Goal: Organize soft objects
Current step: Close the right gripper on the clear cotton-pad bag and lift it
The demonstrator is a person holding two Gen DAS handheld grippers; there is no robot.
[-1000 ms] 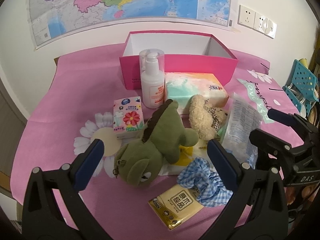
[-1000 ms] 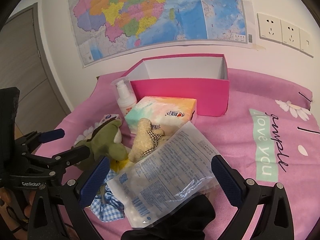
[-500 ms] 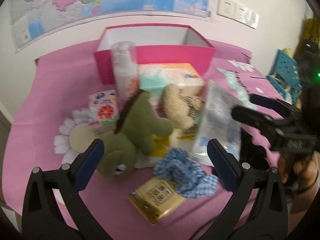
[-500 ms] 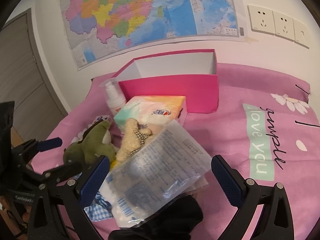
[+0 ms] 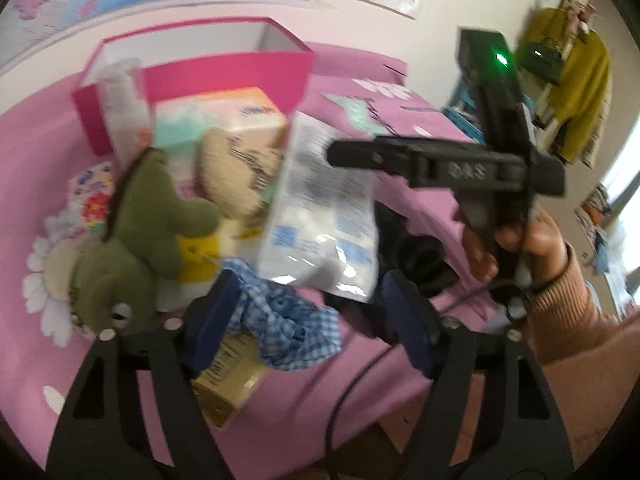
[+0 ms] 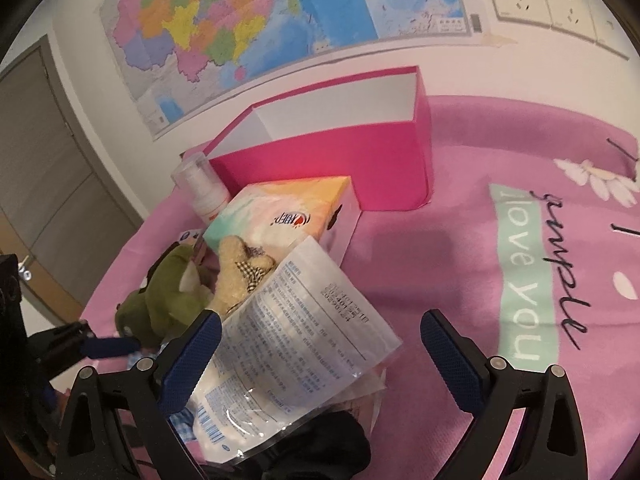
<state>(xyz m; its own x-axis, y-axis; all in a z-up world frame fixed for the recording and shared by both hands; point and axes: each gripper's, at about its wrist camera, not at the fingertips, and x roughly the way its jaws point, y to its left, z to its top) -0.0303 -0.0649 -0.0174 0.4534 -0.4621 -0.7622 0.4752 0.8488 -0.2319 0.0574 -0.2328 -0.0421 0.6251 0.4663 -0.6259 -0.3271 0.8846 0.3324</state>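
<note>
A blue checked scrunchie (image 5: 288,332) lies on the pink cloth between the fingers of my left gripper (image 5: 312,320). Its jaws are closing; the right pad still stands clear of the fabric. A green plush dinosaur (image 5: 132,232) (image 6: 168,296) and a beige teddy bear (image 5: 232,168) (image 6: 240,276) lie behind it. My right gripper (image 6: 320,360) is open above a clear plastic bag (image 6: 296,344) of white pads, with nothing gripped. A hand holds it at the right of the left wrist view (image 5: 440,160). An open pink box (image 6: 340,160) stands at the back.
A tissue box (image 6: 280,216) and a lotion bottle (image 6: 200,188) stand in front of the pink box. A flowered tissue pack (image 5: 90,200) and a yellow pack (image 5: 228,380) lie near the toys. Something black and soft (image 5: 416,252) sits under the bag. Bare pink cloth (image 6: 460,260) spreads right.
The left gripper swung right and dipped toward the scrunchie, and its jaws narrowed around it. The right gripper and its hand now loom large in the left view.
</note>
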